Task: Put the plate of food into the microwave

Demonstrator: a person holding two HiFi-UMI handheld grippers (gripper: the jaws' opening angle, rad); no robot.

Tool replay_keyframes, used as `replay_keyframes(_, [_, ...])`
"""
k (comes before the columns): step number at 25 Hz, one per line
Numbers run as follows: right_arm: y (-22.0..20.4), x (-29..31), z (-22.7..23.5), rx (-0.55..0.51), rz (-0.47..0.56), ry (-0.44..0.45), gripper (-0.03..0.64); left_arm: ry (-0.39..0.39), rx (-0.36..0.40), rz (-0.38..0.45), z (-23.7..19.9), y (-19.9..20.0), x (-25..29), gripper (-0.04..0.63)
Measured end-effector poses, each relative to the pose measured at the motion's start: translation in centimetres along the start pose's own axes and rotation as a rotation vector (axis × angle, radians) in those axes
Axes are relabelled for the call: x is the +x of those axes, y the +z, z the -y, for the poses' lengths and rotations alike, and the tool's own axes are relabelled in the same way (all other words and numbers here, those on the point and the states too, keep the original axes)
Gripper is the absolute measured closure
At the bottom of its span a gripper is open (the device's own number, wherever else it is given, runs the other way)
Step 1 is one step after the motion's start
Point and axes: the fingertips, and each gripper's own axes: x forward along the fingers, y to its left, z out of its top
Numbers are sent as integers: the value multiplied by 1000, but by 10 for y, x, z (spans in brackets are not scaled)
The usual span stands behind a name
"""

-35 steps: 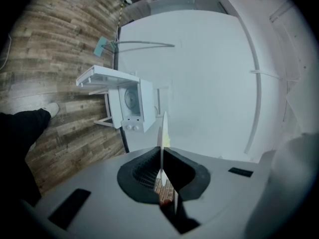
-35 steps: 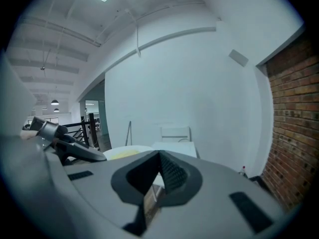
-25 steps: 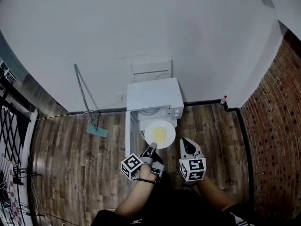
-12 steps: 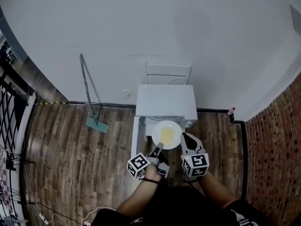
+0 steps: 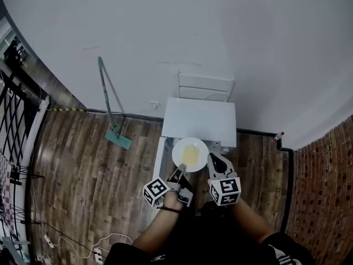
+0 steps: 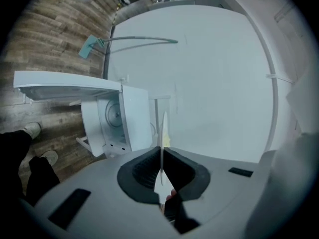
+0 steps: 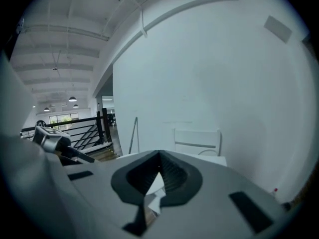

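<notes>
The plain white wall point(image 5: 193, 32) filled most of the head view. Below it lay a floor point(image 5: 88, 170) of brown wooden planks with visible grain, and a rough red brick wall point(image 5: 325, 203) stood at the right. The microwave point(image 5: 199, 120) was a smooth white box against the white wall, and its flat door point(image 5: 158, 159) stood open. A mop point(image 5: 118, 137) with a thin grey handle and a flat green head leaned on the wall. The round white plate point(image 5: 190, 153) carried pale yellow food and hung just before the microwave front, outside it. The left gripper point(image 5: 181, 171) had its ribbed black jaws clamped on the thin plate rim. The right gripper point(image 5: 213, 160) had its 2 jaws pressed together on nothing. Each gripper bore a cube point(image 5: 225, 191) with black-and-white square markers.
</notes>
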Motion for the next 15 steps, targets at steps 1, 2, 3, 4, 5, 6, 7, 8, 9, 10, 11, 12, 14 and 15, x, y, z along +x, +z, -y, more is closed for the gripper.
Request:
replay_keyframes(1, [-2, 3, 3, -3, -6, 18, 604, 10, -8, 21, -3, -1, 1, 581])
replay_keyframes(2, [-5, 5, 6, -7, -14, 39, 604, 19, -17, 43, -6, -4, 1, 581])
replay_keyframes(3, [-7, 7, 8, -10, -20, 62, 604, 26, -25, 62, -9, -7, 0, 581])
replay_keyframes(4, [-9, 8, 10, -13, -24, 86, 604, 31, -30, 77, -12, -11, 0, 581])
replay_keyframes(5, [-11, 10, 11, -16, -26, 110, 604, 34, -32, 88, -15, -15, 0, 581])
replay_keyframes(6, [-14, 12, 13, -20, -28, 137, 604, 37, -34, 98, -18, -19, 2, 581])
replay_keyframes(7, [-17, 14, 14, -23, -29, 166, 604, 40, -40, 111, -23, -23, 5, 581])
replay_keyframes(8, [-22, 17, 17, -26, -27, 193, 604, 41, -52, 127, -29, -27, 9, 581])
replay_keyframes(9, [-28, 20, 20, -27, -24, 212, 604, 40, -66, 142, -36, -30, 13, 581])
replay_keyframes(10, [-35, 23, 23, -29, -21, 222, 604, 36, -79, 153, -45, -32, 17, 581])
replay_keyframes(11, [-43, 26, 26, -30, -19, 225, 604, 30, -86, 160, -53, -33, 20, 581])
replay_keyframes(12, [-52, 28, 28, -29, -18, 223, 604, 25, -87, 163, -63, -33, 23, 581])
replay_keyframes(14, [-74, 31, 32, -13, -15, 211, 604, 19, -78, 163, -84, -33, 27, 581])
replay_keyframes(15, [-86, 32, 33, 1, -13, 205, 604, 19, -75, 163, -98, -32, 30, 581])
